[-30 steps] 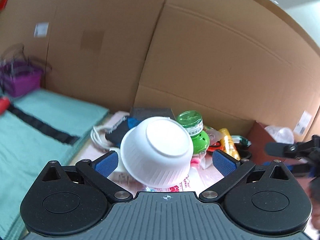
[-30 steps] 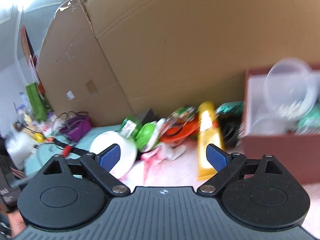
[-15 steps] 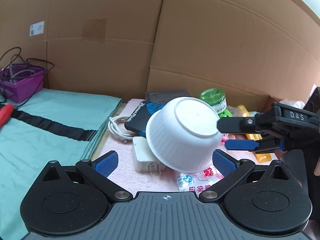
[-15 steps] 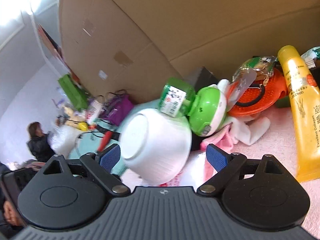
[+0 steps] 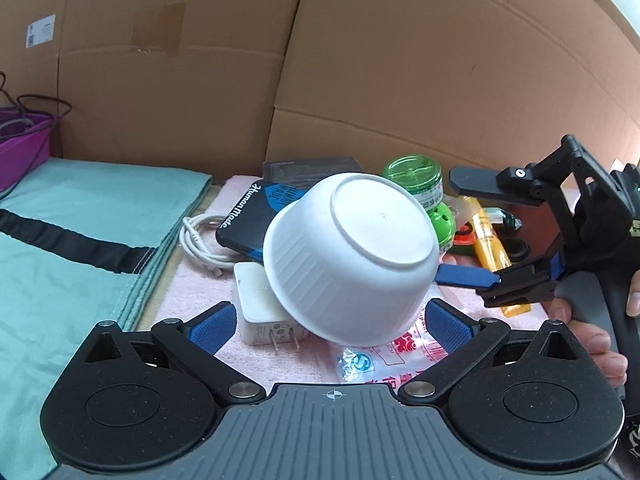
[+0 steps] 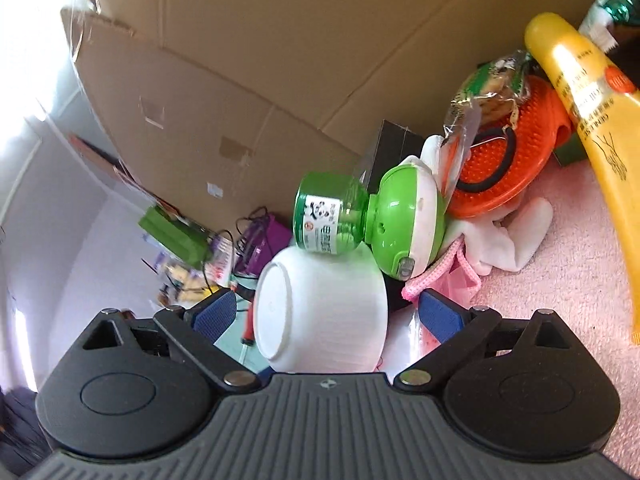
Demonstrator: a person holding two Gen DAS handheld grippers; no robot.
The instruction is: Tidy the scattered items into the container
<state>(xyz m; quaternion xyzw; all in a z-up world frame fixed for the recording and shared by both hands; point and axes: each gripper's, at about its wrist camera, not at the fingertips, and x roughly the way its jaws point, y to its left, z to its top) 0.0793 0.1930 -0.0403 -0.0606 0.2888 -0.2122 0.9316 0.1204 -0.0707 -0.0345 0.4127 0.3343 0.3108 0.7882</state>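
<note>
A white bowl [image 5: 352,256] lies tipped, its base up, on a pile of items on the pink mat [image 5: 200,292]. My left gripper [image 5: 328,324] is open, its fingers on either side of the bowl's near rim. My right gripper [image 6: 328,312] is open with the bowl [image 6: 320,312] between its fingers; in the left wrist view it [image 5: 456,228] comes in from the right, one finger above and one below the bowl's right side. A green bottle [image 6: 332,216] with a green and white cap rests against the bowl.
A white charger [image 5: 264,308], white cable [image 5: 200,244], dark booklet [image 5: 248,216] and plastic packet [image 5: 392,352] lie around the bowl. A yellow tube [image 6: 592,120], orange disc [image 6: 504,168] and white cloth [image 6: 508,240] lie right. Cardboard wall [image 5: 360,80] behind; teal cloth [image 5: 80,240] left.
My right gripper has swung left and closed in on the bowl, which now sits between its open fingers. My left gripper has come slightly nearer the bowl.
</note>
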